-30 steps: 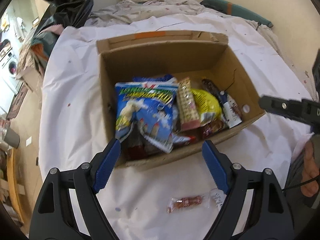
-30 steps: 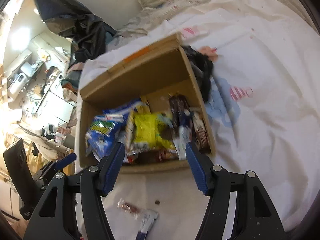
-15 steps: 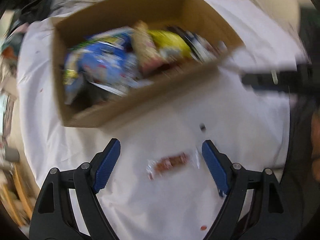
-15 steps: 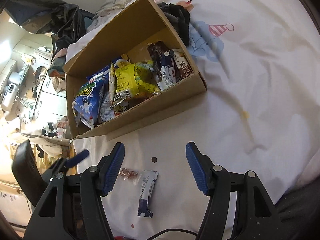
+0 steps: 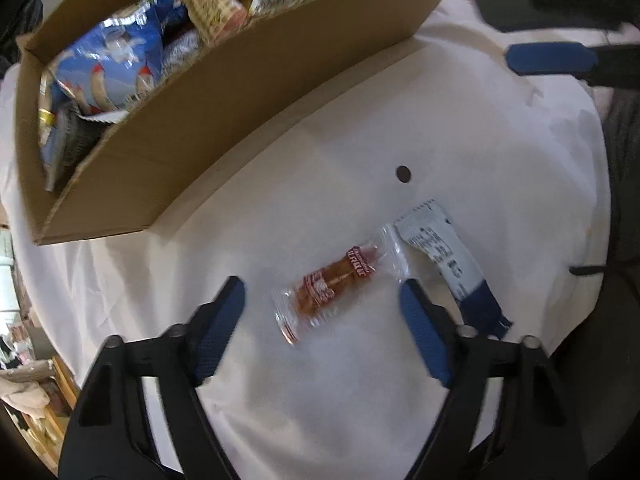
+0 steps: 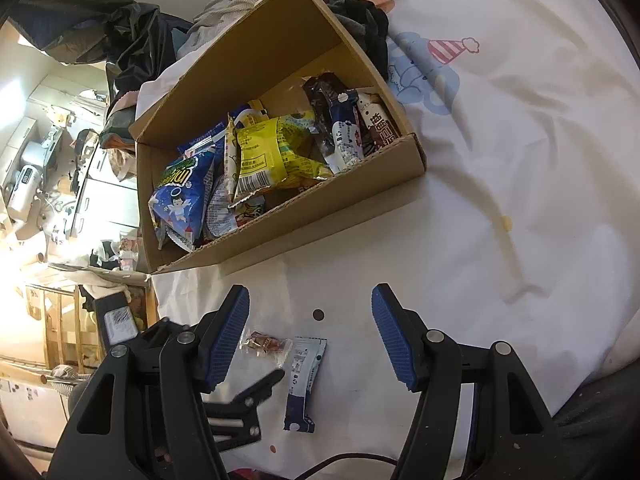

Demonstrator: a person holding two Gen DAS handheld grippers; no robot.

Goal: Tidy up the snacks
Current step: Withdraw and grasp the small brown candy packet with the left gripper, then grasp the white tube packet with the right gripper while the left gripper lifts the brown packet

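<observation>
A cardboard box full of snack bags stands on the white sheet. A small clear-wrapped red snack lies on the sheet in front of it, with a white and blue sachet beside it. My left gripper is open, low over the sheet, its blue fingers either side of the red snack. My right gripper is open and empty, held above the sheet over both packets; its fingers show in the left wrist view.
A dark cloth lies behind the box's far right corner. Black bags and cluttered furniture are beyond the bed's left edge. A small dark dot marks the sheet. A cable runs along the near edge.
My left gripper has dropped from over the box down to the sheet, so the red snack now lies between its fingers. My right gripper has pulled back from the box.
</observation>
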